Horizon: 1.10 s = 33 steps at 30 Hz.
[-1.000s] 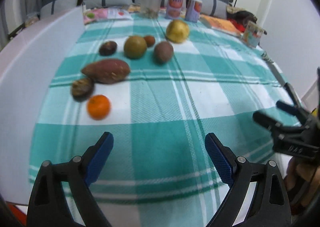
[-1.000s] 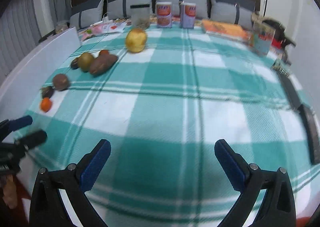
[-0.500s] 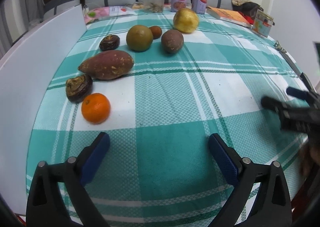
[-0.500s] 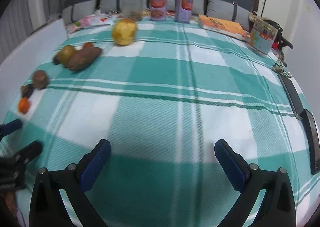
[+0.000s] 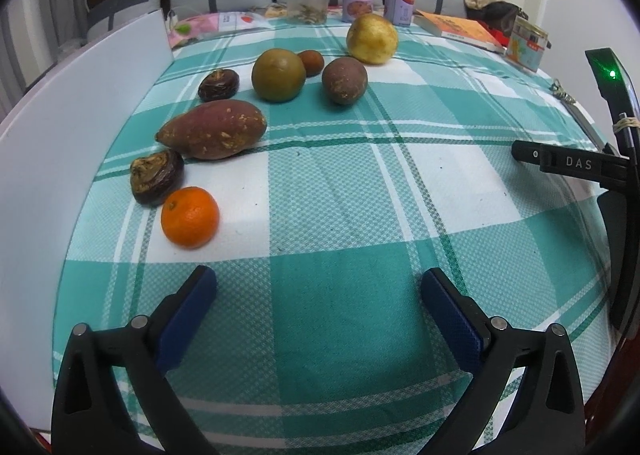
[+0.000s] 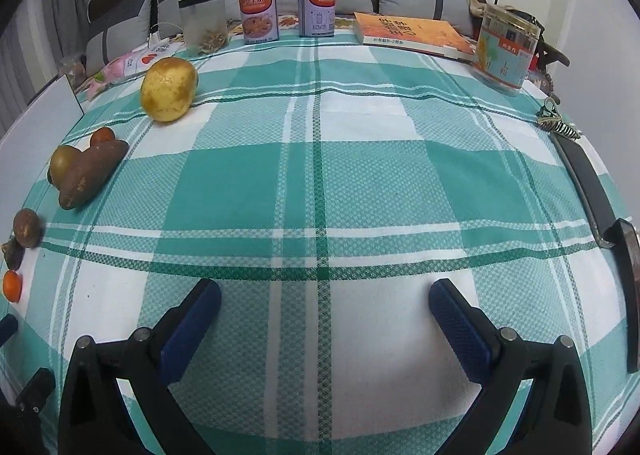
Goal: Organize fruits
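Fruits lie along the left of a green plaid cloth (image 5: 360, 215): an orange mandarin (image 5: 190, 217), a dark wrinkled fruit (image 5: 156, 176), a sweet potato (image 5: 212, 129), a second dark fruit (image 5: 219, 85), a green-brown round fruit (image 5: 278, 75), a small brown fruit (image 5: 312, 62), a brown oval fruit (image 5: 344, 80) and a yellow pear (image 5: 372, 39). My left gripper (image 5: 318, 295) is open and empty, just right of the mandarin. My right gripper (image 6: 324, 305) is open and empty over the cloth's middle; the pear (image 6: 169, 89) and sweet potato (image 6: 92, 173) lie far to its left.
A white board (image 5: 60, 127) stands along the left edge. Two cans (image 6: 258, 11), a clear jar (image 6: 204, 29), an orange book (image 6: 412, 33) and a printed tin (image 6: 504, 49) stand at the back. A black strap (image 6: 588, 191) lies along the right edge.
Both grippers have moved forward over the cloth and stayed open. The right gripper has slid to the right edge of the left wrist view. The fruits have not moved.
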Each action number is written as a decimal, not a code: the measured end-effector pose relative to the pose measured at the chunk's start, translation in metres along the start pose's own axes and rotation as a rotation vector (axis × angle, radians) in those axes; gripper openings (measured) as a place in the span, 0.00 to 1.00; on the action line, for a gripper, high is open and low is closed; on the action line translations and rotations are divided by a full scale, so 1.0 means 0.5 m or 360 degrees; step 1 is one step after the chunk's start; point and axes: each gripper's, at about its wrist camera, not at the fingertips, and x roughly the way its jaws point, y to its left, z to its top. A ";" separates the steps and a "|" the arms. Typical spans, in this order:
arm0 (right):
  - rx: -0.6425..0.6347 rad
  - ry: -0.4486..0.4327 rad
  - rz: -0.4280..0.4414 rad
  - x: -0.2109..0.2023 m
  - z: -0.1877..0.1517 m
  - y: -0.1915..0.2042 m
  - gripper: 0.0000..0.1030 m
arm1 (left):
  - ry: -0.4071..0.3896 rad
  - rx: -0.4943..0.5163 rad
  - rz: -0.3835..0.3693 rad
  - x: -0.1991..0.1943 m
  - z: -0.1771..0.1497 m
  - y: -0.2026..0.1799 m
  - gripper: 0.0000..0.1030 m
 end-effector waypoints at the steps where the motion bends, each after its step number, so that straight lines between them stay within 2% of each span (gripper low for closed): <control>1: -0.0001 0.0000 -0.0001 0.000 0.000 0.001 1.00 | 0.0000 0.0000 0.0000 0.000 0.000 0.000 1.00; 33: -0.0002 0.0000 -0.0001 0.000 -0.001 0.001 1.00 | -0.0009 -0.0006 0.0012 0.001 -0.001 0.001 1.00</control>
